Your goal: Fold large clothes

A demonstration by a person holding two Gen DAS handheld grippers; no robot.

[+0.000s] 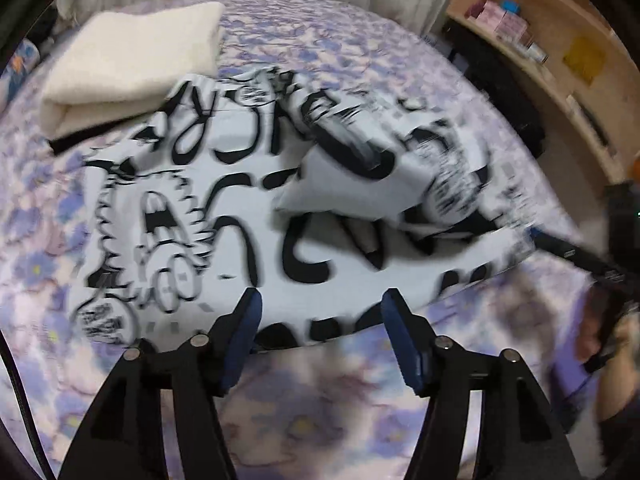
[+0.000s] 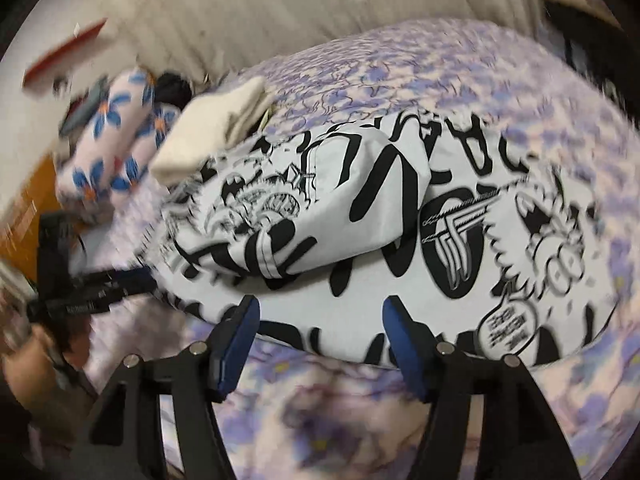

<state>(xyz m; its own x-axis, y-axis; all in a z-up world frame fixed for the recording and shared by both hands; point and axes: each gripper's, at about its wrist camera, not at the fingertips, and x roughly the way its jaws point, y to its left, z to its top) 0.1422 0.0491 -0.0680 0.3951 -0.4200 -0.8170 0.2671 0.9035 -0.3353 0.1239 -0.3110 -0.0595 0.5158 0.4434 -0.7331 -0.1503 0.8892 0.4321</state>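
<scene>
Purple-flowered bedding (image 1: 304,412) covered the bed that carried everything, and both views were smeared by blur. Nearest, the left gripper (image 1: 322,312) stood with its jaws apart and nothing between them, poised over the near edge of the black-and-white printed shirt (image 1: 192,208). The right gripper (image 2: 320,314) was the same, jaws wide and empty, at the shirt's (image 2: 400,264) near edge further along. The shirt lay across the middle of the bed, one flap already doubled over its centre in a puffy, uneven layer.

The likely trouble, as I judged it, lay in that loose flap: it sat raised rather than flat, so any tug on the near edge could drag it off line or let it slide open. A pinch taken too deep might also catch the bedding beneath and pull it up with the cloth. Beyond the shirt, towards the far left corner, a folded cream towel (image 1: 132,60) touched or overlapped the shirt's far edge, and a sweep that way could knock it askew.

Whether the shirt had sleeves tucked under could not be told. A flowered bundle (image 2: 112,152) at the far left edge was too blurred to name, and the shelves (image 1: 560,52) past the bed's right side were cut off.
</scene>
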